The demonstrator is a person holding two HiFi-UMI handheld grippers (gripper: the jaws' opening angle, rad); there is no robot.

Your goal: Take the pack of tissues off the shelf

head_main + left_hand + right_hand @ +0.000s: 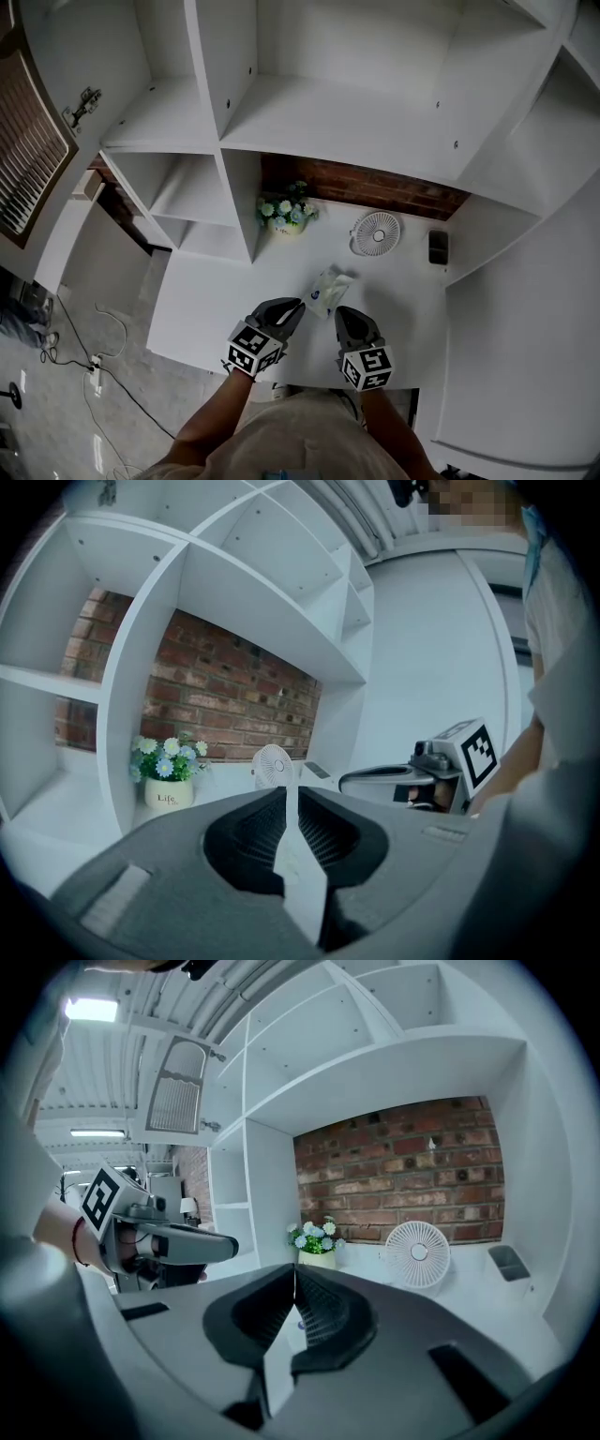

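White shelving (pixel 328 112) towers over us; our left gripper (pixel 297 306) and right gripper (pixel 340 312) are both pinched closed, empty. Tissue pack (pixel 328 289) lies at twelve o'clock on the bottom ledge (pixel 220 305) (not held, we judge): grasping and lifting remain.

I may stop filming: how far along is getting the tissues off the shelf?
Done, it seems: the tissues lie on the desk, under bare shelves. In hand: nothing; left gripper and right gripper are shut, empty, just short of them. Left: probably nothing.
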